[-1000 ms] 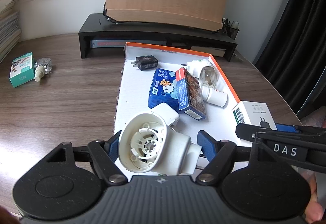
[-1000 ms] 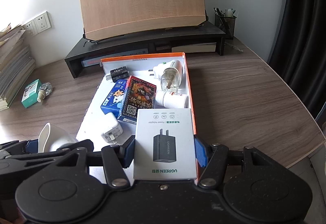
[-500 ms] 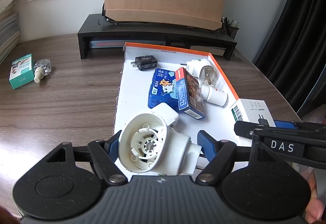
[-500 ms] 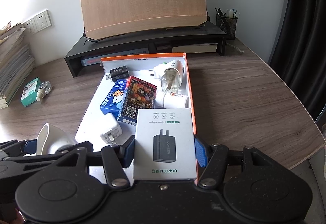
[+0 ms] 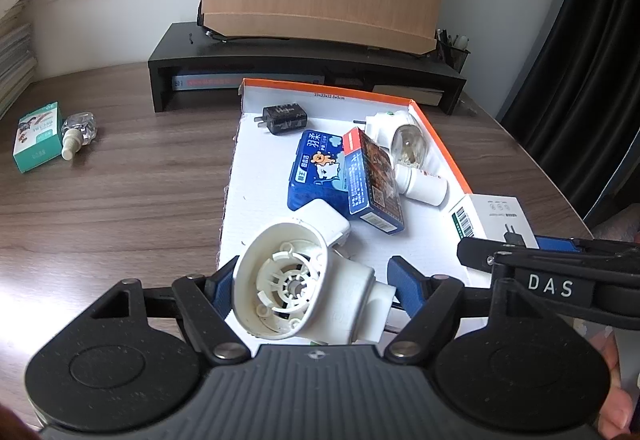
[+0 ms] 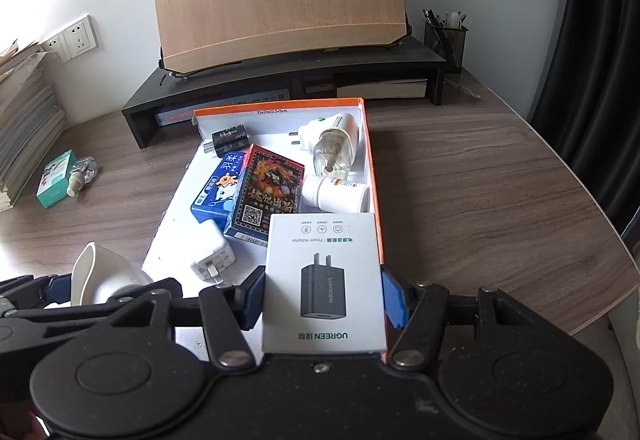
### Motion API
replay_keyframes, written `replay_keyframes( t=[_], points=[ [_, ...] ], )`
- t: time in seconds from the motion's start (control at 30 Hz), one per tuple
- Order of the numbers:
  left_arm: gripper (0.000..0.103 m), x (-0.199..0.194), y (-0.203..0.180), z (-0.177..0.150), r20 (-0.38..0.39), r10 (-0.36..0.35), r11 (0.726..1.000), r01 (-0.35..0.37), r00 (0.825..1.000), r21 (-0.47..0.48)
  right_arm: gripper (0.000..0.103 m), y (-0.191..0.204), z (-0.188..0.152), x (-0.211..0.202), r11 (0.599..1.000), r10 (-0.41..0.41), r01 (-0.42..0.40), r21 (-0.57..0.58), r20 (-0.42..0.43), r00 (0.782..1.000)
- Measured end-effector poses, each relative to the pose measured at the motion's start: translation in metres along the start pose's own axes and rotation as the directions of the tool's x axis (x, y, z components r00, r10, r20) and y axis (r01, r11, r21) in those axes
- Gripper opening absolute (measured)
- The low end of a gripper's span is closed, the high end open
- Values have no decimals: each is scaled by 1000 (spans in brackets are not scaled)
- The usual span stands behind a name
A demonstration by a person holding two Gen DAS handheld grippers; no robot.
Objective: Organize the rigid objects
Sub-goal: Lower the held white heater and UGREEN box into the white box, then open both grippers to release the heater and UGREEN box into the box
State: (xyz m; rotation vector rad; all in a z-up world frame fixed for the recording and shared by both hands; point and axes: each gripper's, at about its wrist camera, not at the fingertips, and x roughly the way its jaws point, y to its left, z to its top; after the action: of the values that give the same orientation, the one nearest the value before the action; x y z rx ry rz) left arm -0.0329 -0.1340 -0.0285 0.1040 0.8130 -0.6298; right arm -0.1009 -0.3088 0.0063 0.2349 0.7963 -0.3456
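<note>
My left gripper [image 5: 312, 280] is shut on a white round plastic housing with a fan-like grille [image 5: 296, 288], held over the near end of the white tray with the orange rim [image 5: 440, 144]. My right gripper [image 6: 322, 292] is shut on a white power adapter box [image 6: 324, 280] above the tray's near right corner [image 6: 370, 160]. That box [image 5: 500, 216] also shows at the right of the left wrist view. The housing [image 6: 100, 272] peeks in at the lower left of the right wrist view.
In the tray lie a black charger [image 6: 228, 138], a blue box [image 6: 218, 192], a card box [image 6: 268, 200], a plug-in vaporizer [image 6: 332, 144], a white bottle [image 6: 336, 194] and a white charger [image 6: 212, 252]. A green box [image 5: 36, 140] and a small bottle [image 5: 76, 128] lie on the table at the left. A black riser [image 6: 280, 80] stands behind.
</note>
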Motion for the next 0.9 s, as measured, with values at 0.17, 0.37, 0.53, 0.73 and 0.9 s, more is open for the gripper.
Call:
replay_keyframes(
  t=[0.17, 0.37, 0.53, 0.73, 0.9],
  points=[
    [78, 2, 0, 0, -5, -1, 1000, 1, 1000, 1, 71, 0, 0, 2, 1000, -1, 1, 0, -4, 1000],
    [78, 5, 1, 1, -12, -5, 1000, 5, 1000, 0, 71, -1, 0, 6, 1000, -3, 3, -3, -13, 1000],
    [78, 7, 2, 1, -15, -6, 1000, 6, 1000, 1, 71, -3, 1, 9, 1000, -5, 5, 1, -16, 1000],
    [78, 9, 1, 2, -20, -11, 1000, 12, 1000, 4, 71, -4, 1, 11, 1000, -13, 13, 2, -20, 1000],
    [78, 12, 0, 2, -24, -18, 1000, 18, 1000, 4, 72, -7, 1, 12, 1000, -16, 16, 10, -23, 1000]
  ],
)
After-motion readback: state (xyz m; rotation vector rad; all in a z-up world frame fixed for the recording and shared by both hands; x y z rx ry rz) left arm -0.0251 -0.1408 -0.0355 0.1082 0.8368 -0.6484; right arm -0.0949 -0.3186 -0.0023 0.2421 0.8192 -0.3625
